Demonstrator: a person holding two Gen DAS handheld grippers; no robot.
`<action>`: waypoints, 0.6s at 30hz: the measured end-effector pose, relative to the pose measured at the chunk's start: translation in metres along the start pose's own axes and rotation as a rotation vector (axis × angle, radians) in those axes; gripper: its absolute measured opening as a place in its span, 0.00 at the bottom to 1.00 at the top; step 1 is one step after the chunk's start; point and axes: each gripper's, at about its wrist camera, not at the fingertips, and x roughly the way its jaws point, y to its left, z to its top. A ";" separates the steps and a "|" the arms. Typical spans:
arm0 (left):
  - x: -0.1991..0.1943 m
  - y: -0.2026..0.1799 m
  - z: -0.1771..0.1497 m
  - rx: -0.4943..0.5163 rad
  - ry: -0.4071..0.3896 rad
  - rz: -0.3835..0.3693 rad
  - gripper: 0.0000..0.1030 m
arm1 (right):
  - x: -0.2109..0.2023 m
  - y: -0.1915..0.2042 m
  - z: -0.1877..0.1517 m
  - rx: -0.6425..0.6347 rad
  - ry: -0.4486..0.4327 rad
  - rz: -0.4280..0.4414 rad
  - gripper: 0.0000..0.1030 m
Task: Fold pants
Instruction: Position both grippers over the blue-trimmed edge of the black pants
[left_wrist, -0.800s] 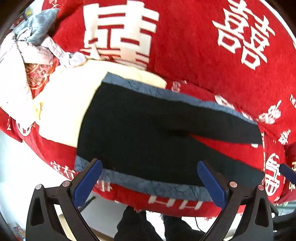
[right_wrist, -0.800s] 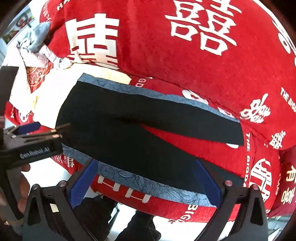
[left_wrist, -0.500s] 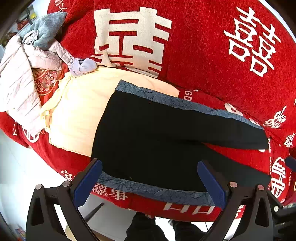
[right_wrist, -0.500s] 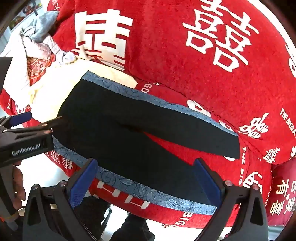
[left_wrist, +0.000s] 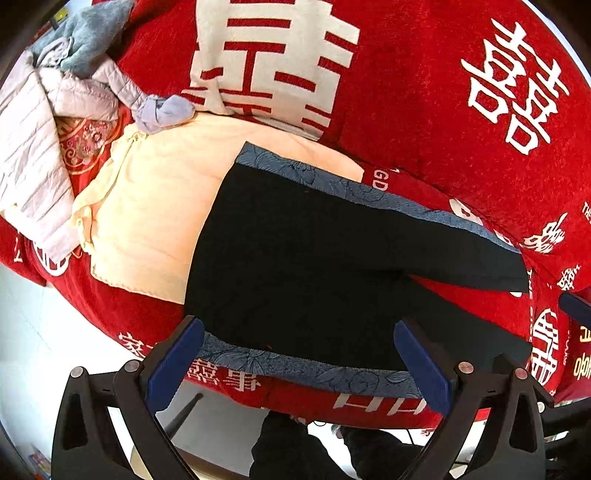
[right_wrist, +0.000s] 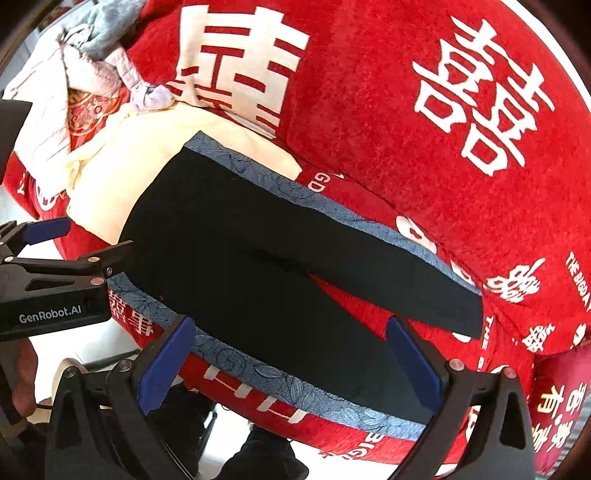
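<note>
Black pants (left_wrist: 314, 258) (right_wrist: 258, 236) with blue patterned side stripes lie flat on the red sofa seat (left_wrist: 461, 206). The waist is at the left, over a cream cloth (left_wrist: 159, 206), and the two legs spread in a V toward the right. My left gripper (left_wrist: 297, 332) hangs open above the near edge of the pants, holding nothing. My right gripper (right_wrist: 290, 325) is open too, over the near leg. The left gripper (right_wrist: 96, 234) also shows at the left of the right wrist view, beside the waist.
A pale quilted jacket (left_wrist: 33, 147) and a grey garment (left_wrist: 92, 33) are piled at the sofa's left end. The red backrest (left_wrist: 424, 74) with white characters rises behind. White floor (left_wrist: 29, 350) and a person's dark legs (left_wrist: 288, 450) lie below the seat edge.
Both wrist views have shifted slightly, so more of the cream cloth and the pile at the left shows. The pants lie as before and both grippers stay open.
</note>
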 end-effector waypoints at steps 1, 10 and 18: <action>0.001 0.001 0.001 0.002 0.015 -0.003 1.00 | 0.000 0.002 0.000 -0.011 -0.015 -0.011 1.00; 0.002 0.002 0.000 0.022 0.014 0.011 1.00 | 0.000 0.010 0.002 -0.052 -0.028 -0.008 1.00; 0.000 0.004 0.000 0.035 0.007 0.012 1.00 | -0.005 0.017 -0.001 -0.075 -0.052 -0.019 1.00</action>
